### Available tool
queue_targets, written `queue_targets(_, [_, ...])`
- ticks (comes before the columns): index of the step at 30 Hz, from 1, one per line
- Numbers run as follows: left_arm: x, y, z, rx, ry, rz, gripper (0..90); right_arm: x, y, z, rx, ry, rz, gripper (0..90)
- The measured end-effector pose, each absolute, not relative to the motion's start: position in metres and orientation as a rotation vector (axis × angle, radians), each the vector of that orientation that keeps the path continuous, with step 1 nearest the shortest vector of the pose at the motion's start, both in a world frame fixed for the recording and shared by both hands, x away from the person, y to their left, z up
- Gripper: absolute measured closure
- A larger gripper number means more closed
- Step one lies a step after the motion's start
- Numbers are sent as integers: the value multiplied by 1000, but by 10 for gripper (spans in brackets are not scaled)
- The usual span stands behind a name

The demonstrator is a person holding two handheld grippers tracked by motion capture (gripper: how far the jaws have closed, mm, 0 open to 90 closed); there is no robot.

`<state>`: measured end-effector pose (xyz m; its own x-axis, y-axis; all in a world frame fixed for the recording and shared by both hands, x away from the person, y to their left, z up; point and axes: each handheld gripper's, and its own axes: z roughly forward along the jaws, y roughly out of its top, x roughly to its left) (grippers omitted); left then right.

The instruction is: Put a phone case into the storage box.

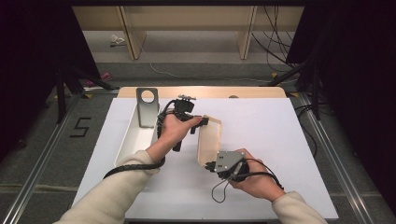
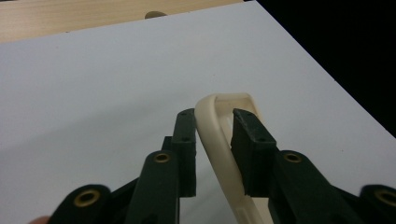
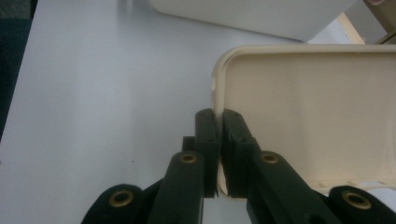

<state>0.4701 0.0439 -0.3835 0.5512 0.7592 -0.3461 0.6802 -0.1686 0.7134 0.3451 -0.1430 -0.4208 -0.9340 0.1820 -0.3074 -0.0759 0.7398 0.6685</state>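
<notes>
A shallow cream tray (image 1: pixel 208 137) is held tilted above the white table, between my two grippers. My left gripper (image 1: pixel 204 121) is at the tray's far end. In the left gripper view the cream tray's rim (image 2: pixel 219 100) runs slantwise between the jaws of the left gripper (image 2: pixel 212 116) and touches both. My right gripper (image 1: pixel 208 164) is at the near end. In the right gripper view the right gripper (image 3: pixel 218 114) is pinched shut on the side wall of the tray (image 3: pixel 317 121), beside a rounded corner.
A long white bin (image 1: pixel 135 140) lies left of the tray, with a grey metal bracket (image 1: pixel 147 107) with a round hole standing at its far end. The bin's side (image 3: pixel 261 14) shows beyond the tray. The white table top (image 1: pixel 271 140) has free room to the right.
</notes>
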Motion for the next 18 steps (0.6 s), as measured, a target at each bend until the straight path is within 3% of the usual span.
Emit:
queue_targets(6, [462, 41, -377, 1823, 1150, 80, 806, 347, -142, -423, 88, 2607, 1006, 866])
queue_targets(8, [457, 38, -373, 1866, 1094, 206, 809, 348, -143, -423, 111, 2595, 999, 828])
queue_targets(9, [455, 38, -372, 1852, 1082, 207, 810, 348, -144, -423, 122, 2595, 1001, 806])
queue_targets(11, [452, 39, -370, 1830, 1067, 213, 810, 349, -146, -422, 162, 2569, 1018, 740])
queue_targets(12, [451, 39, -370, 1833, 1046, 235, 810, 351, -149, -421, 207, 2551, 1023, 639])
queue_targets(13, [449, 40, -369, 1835, 1028, 258, 810, 351, -149, -421, 207, 2551, 1023, 639])
queue_targets(18, [443, 47, -368, 1816, 975, 312, 809, 356, -157, -418, 363, 2506, 1082, 412])
